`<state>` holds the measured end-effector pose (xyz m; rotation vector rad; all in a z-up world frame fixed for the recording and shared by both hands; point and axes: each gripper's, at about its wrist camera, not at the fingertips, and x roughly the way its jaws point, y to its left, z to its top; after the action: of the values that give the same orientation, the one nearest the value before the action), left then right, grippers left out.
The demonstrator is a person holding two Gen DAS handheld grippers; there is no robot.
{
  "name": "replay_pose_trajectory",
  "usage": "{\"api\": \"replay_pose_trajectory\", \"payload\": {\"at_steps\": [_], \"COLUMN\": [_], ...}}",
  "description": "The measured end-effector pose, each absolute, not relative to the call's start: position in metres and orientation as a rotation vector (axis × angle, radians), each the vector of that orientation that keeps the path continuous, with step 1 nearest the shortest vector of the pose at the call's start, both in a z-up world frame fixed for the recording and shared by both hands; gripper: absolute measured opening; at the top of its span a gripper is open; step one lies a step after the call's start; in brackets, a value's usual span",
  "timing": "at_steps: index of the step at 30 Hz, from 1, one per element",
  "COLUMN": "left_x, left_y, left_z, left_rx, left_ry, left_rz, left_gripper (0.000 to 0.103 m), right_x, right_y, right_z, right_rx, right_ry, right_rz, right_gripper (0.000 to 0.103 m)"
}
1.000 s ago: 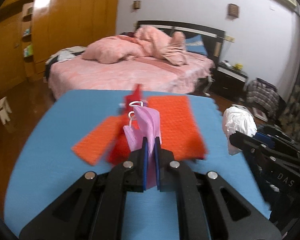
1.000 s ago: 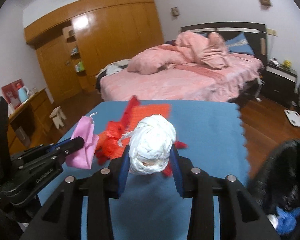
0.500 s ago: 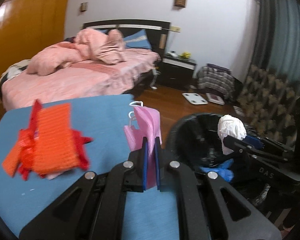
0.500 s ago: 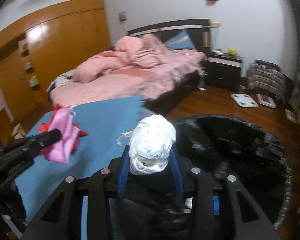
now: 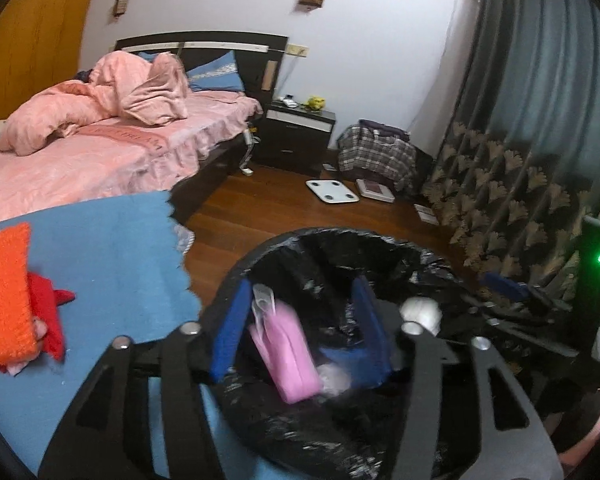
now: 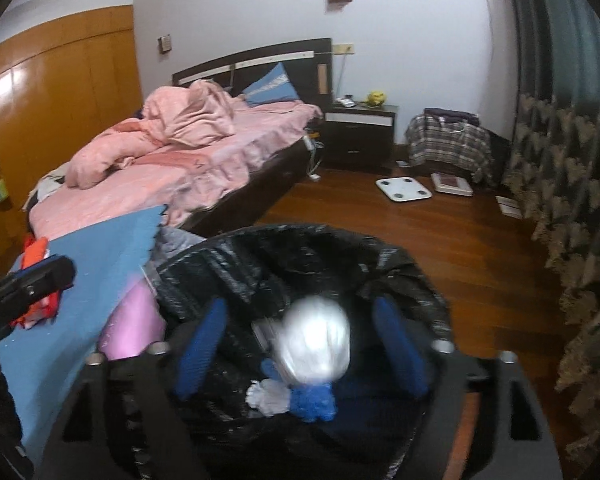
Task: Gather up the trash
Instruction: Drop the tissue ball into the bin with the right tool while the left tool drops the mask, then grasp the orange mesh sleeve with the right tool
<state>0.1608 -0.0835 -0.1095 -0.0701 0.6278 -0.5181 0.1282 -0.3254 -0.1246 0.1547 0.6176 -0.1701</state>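
Note:
My left gripper (image 5: 300, 332) hangs over the black-lined trash bin (image 5: 340, 236), its jaws opening. A pink folded piece (image 5: 288, 352) drops loose between them, free of both blue pads. My right gripper (image 6: 300, 346) is over the same bin (image 6: 300, 236), its jaws also opening. The white plastic wad (image 6: 314, 344) falls blurred between its fingers, touching neither. That wad (image 5: 420, 312) also shows in the left wrist view. Blue and white trash (image 6: 312, 400) lies in the bin. Orange and red scraps (image 5: 4, 300) remain on the blue mat (image 5: 100, 260).
The blue mat's jagged edge meets the bin on its left. Beyond it are a bed with pink covers (image 5: 100, 148), a dark nightstand (image 5: 296, 132), a white scale (image 5: 332, 190) on the wooden floor, a plaid bag (image 5: 376, 152) and patterned curtains (image 5: 500, 208) at the right.
Both grippers swung right, from over the mat to over the bin. Both sets of jaws opened, letting go of the pink piece and the white wad.

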Motion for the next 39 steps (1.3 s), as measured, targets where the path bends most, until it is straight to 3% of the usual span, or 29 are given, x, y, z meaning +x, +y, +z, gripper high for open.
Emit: {"api": "replay_pose_trajectory", "payload": {"at_steps": [2, 4, 7, 21, 36, 39], "left_x": [0.16, 0.156, 0.15, 0.117, 0.121, 0.124], "left_y": [-0.071, -0.049, -0.018, 0.162, 0.233, 0.237], "left_z": [-0.111, -0.112, -0.111, -0.126, -0.147, -0.151], "left_rx": [-0.075, -0.067, -0.039, -0.037, -0.076, -0.083], "left_ry": [0.624, 0.612, 0.6, 0.641, 0.664, 0.661], "left_rz": [-0.477, -0.407, -0.316, 0.083, 0.222, 0.229], "left_gripper": [0.069, 0.079, 0.086, 0.087, 0.087, 0.087], "right_x": [0.129, 0.132, 0.134, 0.155, 0.204, 0.212], "right_y": [-0.322, -0.314, -0.294, -0.123, -0.01, 0.0], "right_z": [-0.124, -0.122, -0.121, -0.119, -0.142, -0.146], "right_rx": [0.149, 0.149, 0.15, 0.098, 0.042, 0.038], "right_ry": [0.611, 0.607, 0.609, 0.613, 0.666, 0.672], "right_rz": [-0.166, -0.145, -0.095, 0.209, 0.34, 0.345], "right_gripper": [0.096, 0.097, 0.097, 0.097, 0.097, 0.092]}}
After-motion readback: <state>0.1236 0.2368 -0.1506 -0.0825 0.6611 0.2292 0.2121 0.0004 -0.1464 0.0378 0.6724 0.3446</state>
